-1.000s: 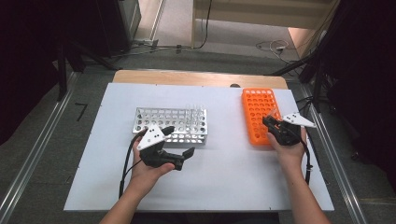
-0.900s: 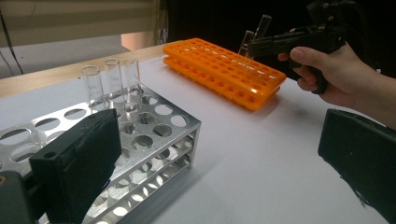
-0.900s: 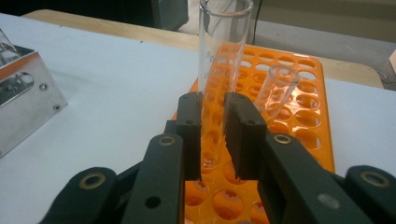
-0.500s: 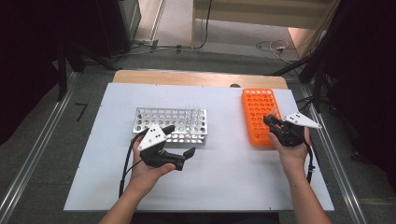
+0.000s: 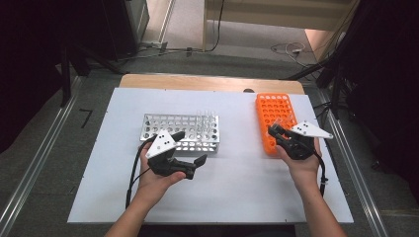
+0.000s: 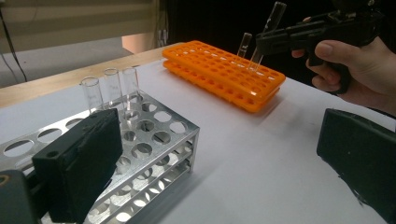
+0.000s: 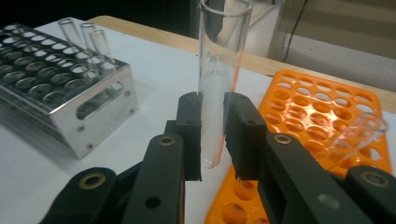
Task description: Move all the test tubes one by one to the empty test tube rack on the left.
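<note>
The white rectangular table top (image 5: 247, 197) is seen from above and behind the person's side in the high view, facing forward and down, with floor beyond. The left gripper view is taken low, close over the perforated silver metal rack (image 6: 140, 144), facing across toward the flat orange plastic rack (image 6: 219, 74). The right gripper view is taken very near a clear glass tube (image 7: 219, 84), facing the opposite way. Both racks are shared by all three views.
</note>
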Demonstrator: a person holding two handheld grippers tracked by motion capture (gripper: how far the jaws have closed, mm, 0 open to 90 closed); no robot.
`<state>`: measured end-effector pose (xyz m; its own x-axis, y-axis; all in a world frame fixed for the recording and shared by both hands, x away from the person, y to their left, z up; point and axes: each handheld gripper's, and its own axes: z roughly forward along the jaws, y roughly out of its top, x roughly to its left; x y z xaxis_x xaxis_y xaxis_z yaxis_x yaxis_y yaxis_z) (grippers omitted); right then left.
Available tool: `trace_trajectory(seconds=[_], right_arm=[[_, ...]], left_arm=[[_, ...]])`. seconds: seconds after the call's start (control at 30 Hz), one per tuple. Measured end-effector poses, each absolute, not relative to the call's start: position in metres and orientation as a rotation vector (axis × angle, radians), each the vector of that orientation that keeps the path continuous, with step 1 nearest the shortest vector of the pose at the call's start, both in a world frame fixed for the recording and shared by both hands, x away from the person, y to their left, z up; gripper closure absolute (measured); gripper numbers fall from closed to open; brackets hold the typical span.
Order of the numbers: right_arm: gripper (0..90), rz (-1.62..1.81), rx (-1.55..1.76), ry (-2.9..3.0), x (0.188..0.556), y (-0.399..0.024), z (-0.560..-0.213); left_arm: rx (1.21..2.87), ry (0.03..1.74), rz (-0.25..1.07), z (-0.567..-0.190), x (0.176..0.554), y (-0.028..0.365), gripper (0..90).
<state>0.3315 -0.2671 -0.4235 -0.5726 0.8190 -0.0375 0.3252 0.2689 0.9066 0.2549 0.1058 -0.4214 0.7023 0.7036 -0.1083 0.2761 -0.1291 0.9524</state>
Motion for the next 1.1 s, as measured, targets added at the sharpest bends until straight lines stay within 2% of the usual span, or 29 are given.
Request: trace_trajectory(seconds=[0.37,0.6,1.1], right_arm=[[74.4,1.306,0.924,2.14,0.312,-0.233,-0.422],[74.4,1.304,0.815,2.214,0.296,-0.205,-0.423],[74.4,1.266,0.641,2.328,0.27,-0.161,-0.428]], left_arm=[[1.709,0.801,0.438,-0.418,0.256,0.106,1.6],[1.705,0.789,0.417,-0.413,0.257,0.1,7.5],[1.784,0.726,0.367,-0.41,0.254,0.067,40.2]])
